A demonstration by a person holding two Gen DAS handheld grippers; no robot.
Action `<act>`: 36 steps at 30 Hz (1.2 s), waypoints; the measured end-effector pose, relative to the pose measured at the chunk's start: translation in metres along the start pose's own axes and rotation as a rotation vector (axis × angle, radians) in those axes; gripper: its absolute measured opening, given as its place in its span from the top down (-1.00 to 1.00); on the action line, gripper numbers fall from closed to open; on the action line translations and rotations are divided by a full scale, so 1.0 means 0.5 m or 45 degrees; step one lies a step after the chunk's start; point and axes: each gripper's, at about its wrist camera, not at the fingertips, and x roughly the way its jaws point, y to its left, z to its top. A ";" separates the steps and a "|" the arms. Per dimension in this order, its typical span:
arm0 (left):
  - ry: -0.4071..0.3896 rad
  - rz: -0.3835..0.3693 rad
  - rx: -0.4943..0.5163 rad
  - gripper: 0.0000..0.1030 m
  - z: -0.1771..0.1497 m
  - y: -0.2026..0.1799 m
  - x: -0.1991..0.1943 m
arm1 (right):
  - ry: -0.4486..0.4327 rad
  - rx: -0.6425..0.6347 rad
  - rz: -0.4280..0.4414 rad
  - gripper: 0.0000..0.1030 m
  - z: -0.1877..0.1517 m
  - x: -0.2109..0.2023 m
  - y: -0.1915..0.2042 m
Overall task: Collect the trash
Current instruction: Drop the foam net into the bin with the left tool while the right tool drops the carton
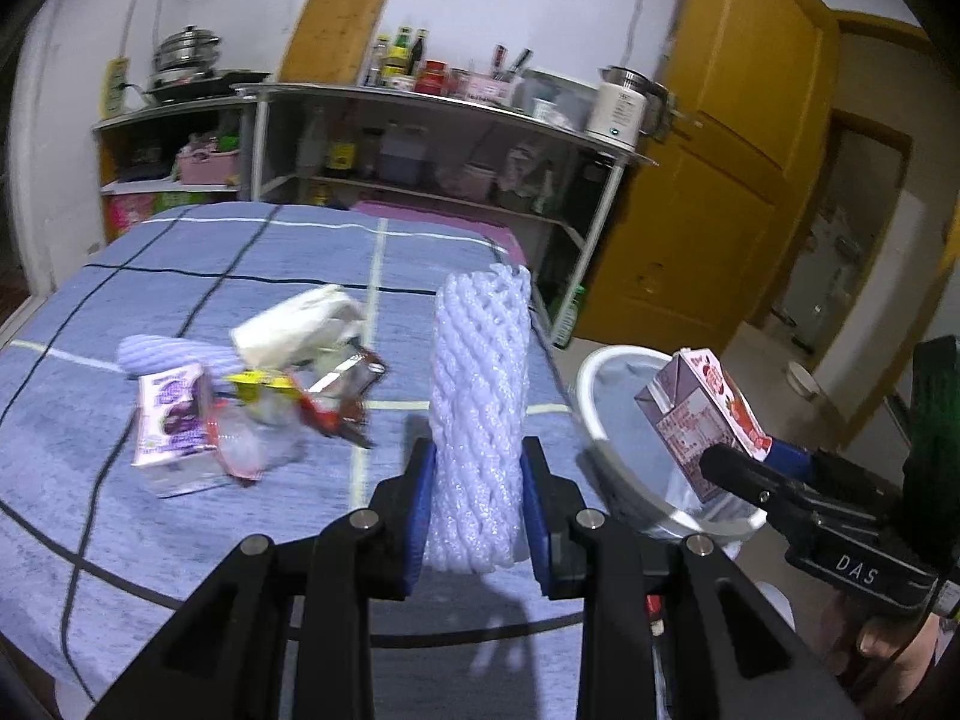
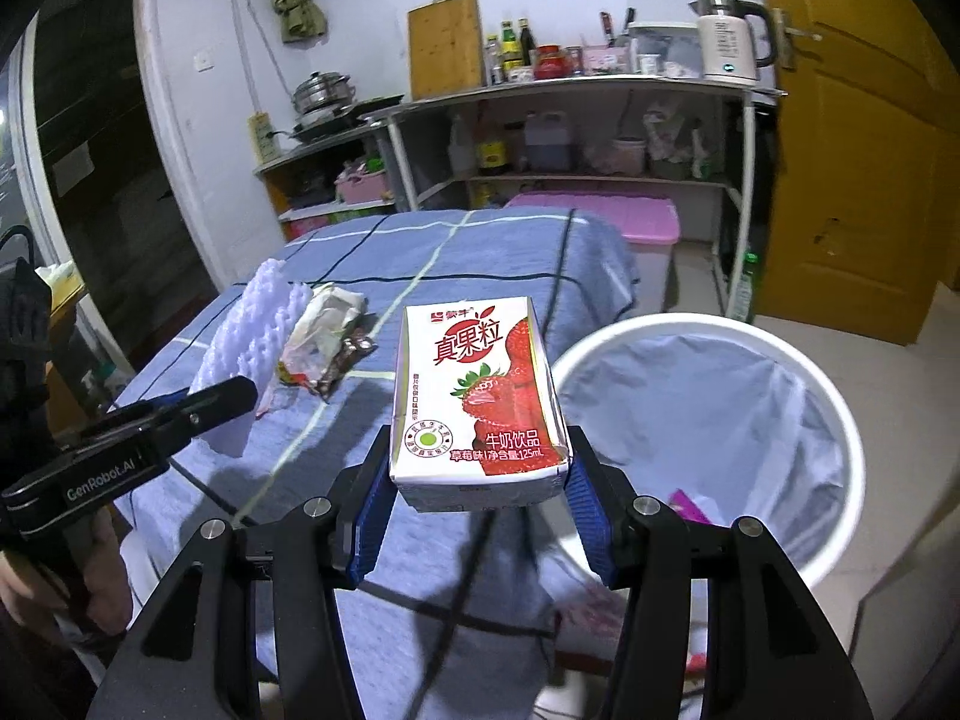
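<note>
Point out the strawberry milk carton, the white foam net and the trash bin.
strawberry milk carton (image 2: 477, 396): right wrist view, on its printed front face.
white foam net (image 1: 480, 408): left wrist view, on its mesh middle.
trash bin (image 2: 840, 402): right wrist view, on its white rim.

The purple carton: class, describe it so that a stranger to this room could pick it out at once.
Start at the table under its blue checked cloth and find the litter heap in its middle. The purple carton stands at the heap's near left edge. It alone is a box with dark fruit printed on it; its neighbours are crumpled wrappers.
</note>
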 end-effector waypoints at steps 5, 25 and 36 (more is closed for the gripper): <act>0.036 -0.063 0.053 0.44 -0.002 -0.047 0.021 | -0.019 0.037 -0.055 -0.05 -0.012 -0.030 -0.035; 0.135 -0.210 0.198 0.44 0.015 -0.183 0.120 | -0.014 0.157 -0.204 -0.05 -0.035 -0.061 -0.154; 0.207 -0.245 0.246 0.43 0.017 -0.224 0.182 | 0.033 0.199 -0.236 -0.05 -0.043 -0.034 -0.196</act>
